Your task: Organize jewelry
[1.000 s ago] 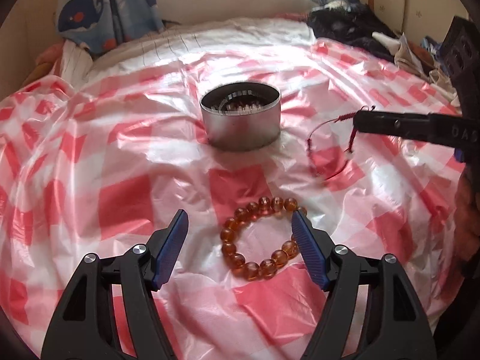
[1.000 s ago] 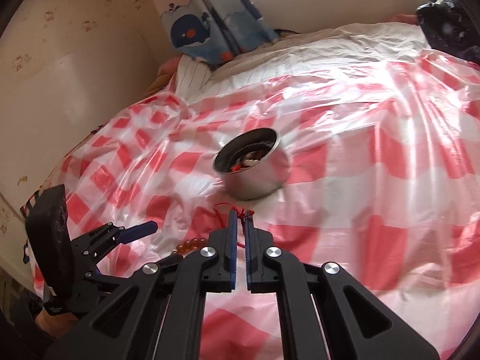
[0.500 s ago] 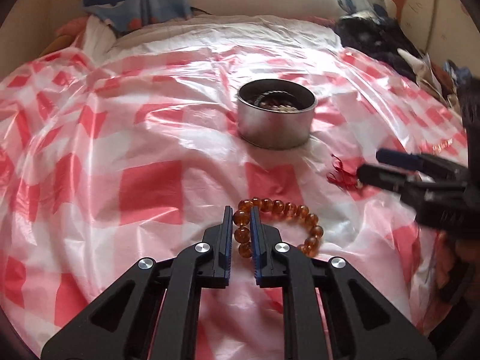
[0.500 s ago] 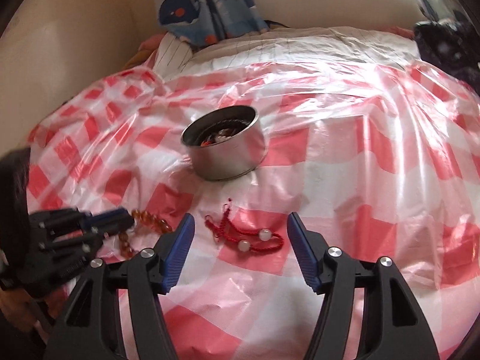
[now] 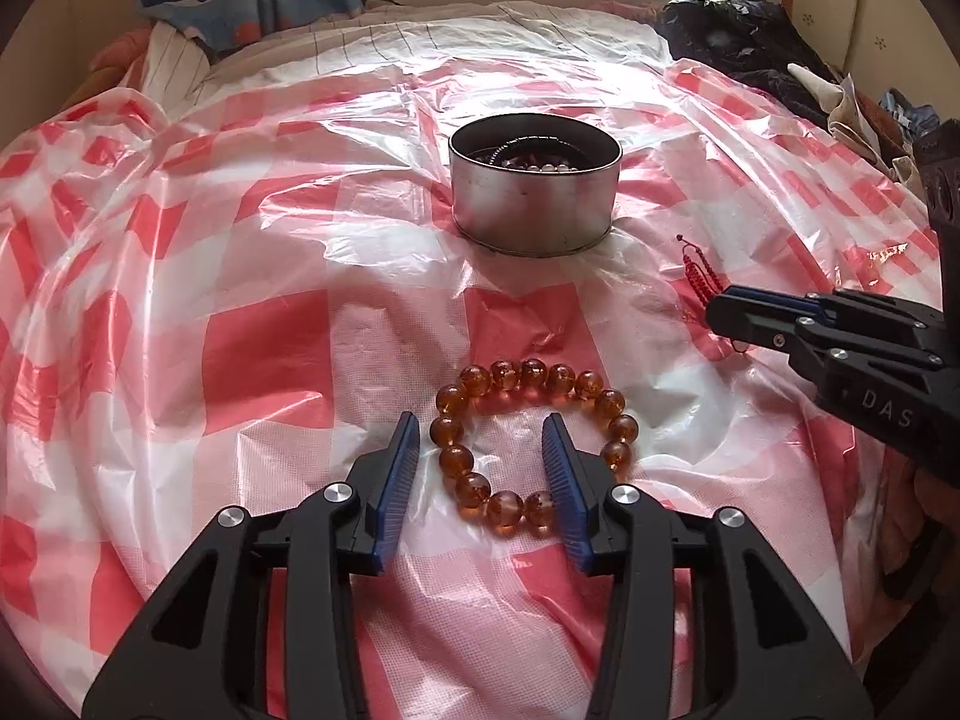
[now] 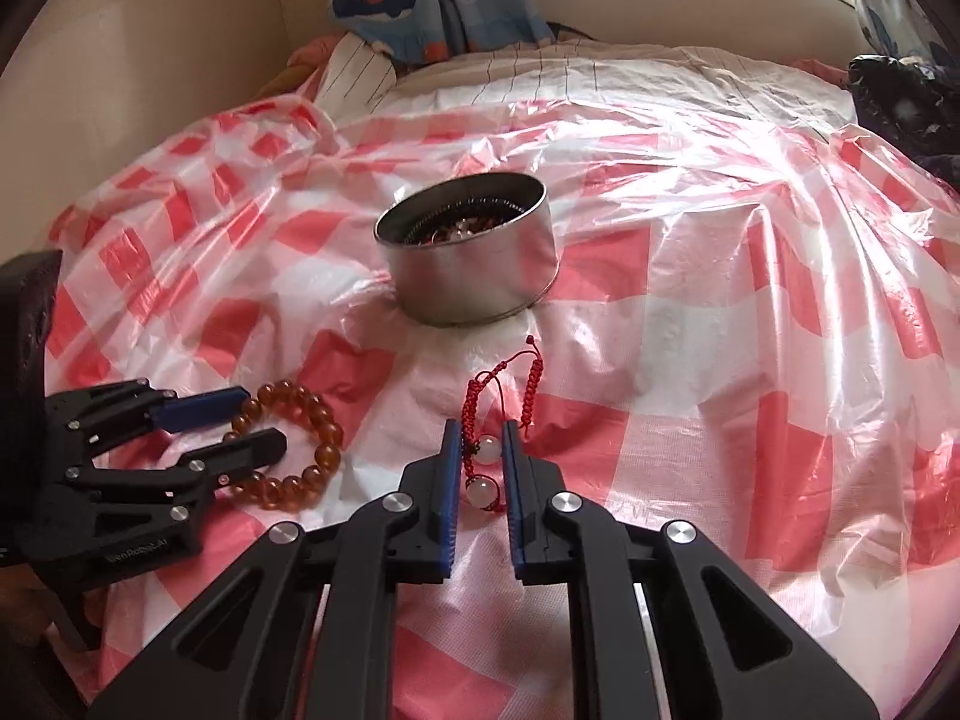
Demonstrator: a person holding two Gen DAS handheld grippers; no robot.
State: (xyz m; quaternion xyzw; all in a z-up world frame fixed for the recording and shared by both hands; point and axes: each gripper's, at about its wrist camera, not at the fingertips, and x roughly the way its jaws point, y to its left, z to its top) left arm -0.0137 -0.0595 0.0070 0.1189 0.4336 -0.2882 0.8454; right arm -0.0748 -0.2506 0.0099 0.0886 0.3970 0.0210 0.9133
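A: Jaws first. What are they doing?

B: Those of the left gripper stand wide, straddling the near left arc of the amber bead bracelet, one finger outside the loop and one inside it. Nothing is pinched yet. Those of the right gripper are narrow, set either side of the two pale beads of the red cord bracelet, but a gap shows beside the beads, so I judge it not yet gripped.

A: So which step?

B: Both pickups, I'd say, with the metal tin as the likely goal; it sits beyond both bracelets and already holds beaded pieces.

A: What does the next move call for?

B: Closing squarely. The amber beads are round, glossy and hard, so they may roll out of a loose pinch. The cord is thin, knotted and limp; it will dangle when lifted.

A: And underneath?

B: A crinkled red-and-white checked plastic sheet over the bed, slick and wrinkly, easily snagged by the fingers.
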